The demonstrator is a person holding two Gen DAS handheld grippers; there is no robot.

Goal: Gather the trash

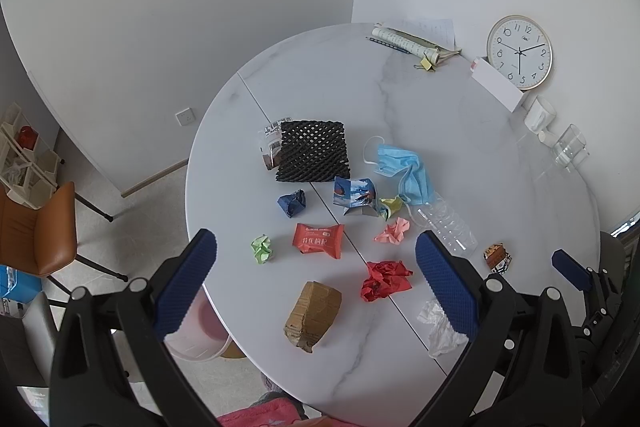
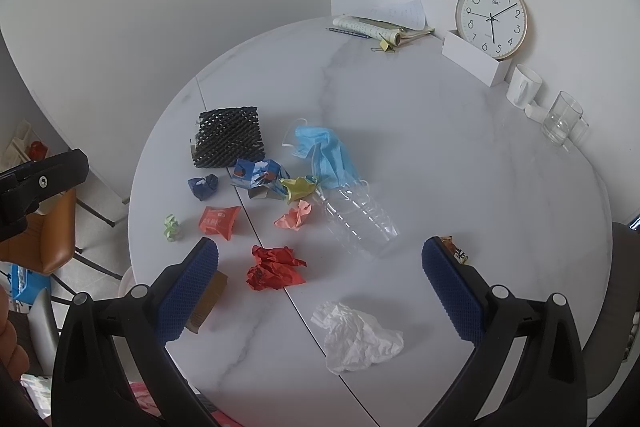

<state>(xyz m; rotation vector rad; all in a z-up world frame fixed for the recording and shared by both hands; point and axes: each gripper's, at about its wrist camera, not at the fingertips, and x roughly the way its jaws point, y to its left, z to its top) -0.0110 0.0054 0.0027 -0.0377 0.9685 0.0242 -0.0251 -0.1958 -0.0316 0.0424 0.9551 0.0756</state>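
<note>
Right now both my tongs hang released above the round marble table, jaws spread wide and gripping nothing.

Nearest my right tongs, a crumpled white tissue lies between the two blue pads, toward 6 o'clock of the table. My left pad covers part of the brown cardboard scrap, and just past the gap sits the crumpled red paper at about 11 o'clock from the tissue. The tip of the right pad overlaps a small printed wrapper.

From my left tongs the same cardboard scrap lies inside the gap, the red paper toward the right pad, and the tissue is half hidden behind that pad. The right tongs show at 3 o'clock of that view.

Farther out come the green paper ball, the red snack packet and the pink paper wad, then the clear plastic bottle lying on its side. Beyond it are the dark blue wad, the printed carton, a yellow-green scrap and the blue face mask, its lower end touching the bottle's top. The black foam net lies farther on, toward 11 o'clock.

At the far rim, around 1 o'clock, stand a clock, a white box, a mug and a glass.
</note>
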